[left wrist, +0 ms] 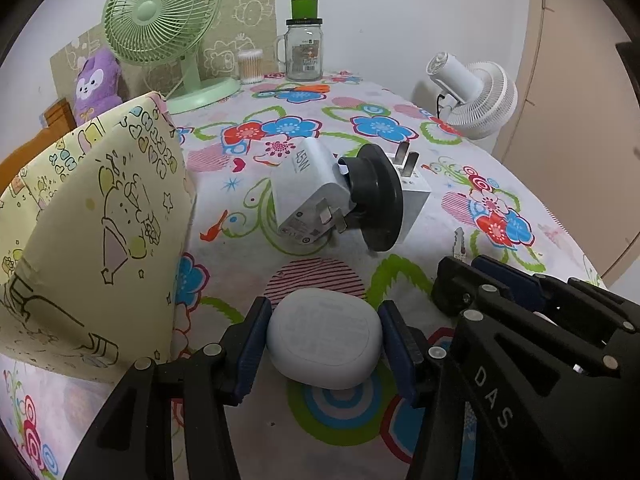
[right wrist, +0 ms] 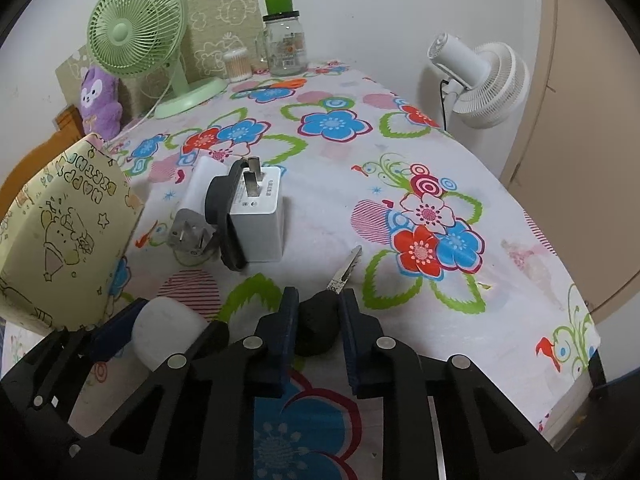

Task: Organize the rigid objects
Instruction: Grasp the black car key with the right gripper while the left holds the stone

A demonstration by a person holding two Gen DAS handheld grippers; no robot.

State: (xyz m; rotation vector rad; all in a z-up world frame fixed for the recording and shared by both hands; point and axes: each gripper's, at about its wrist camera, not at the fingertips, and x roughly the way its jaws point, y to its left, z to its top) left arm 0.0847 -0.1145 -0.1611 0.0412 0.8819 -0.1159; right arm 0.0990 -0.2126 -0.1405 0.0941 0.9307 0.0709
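My left gripper (left wrist: 325,354) is shut on a white rounded case (left wrist: 324,332) that rests on the flowered tablecloth (left wrist: 400,128); both blue pads (left wrist: 252,344) touch its sides. In the right wrist view the same case (right wrist: 168,328) shows at lower left. My right gripper (right wrist: 319,300) is shut on the black head of a key (right wrist: 318,328), whose metal blade (right wrist: 346,266) points away over the cloth. Farther back lie a white 45W charger (left wrist: 308,196), a black round disc (left wrist: 376,196) and a second white charger (left wrist: 414,190), bunched together.
A yellow patterned paper bag (left wrist: 100,220) stands close on the left. At the back are a green fan (left wrist: 160,16), a glass jar (left wrist: 304,52), a cotton swab tub (left wrist: 251,66), orange scissors (left wrist: 308,89) and a purple plush (left wrist: 98,84). A white fan (left wrist: 472,96) stands beyond the table's right edge.
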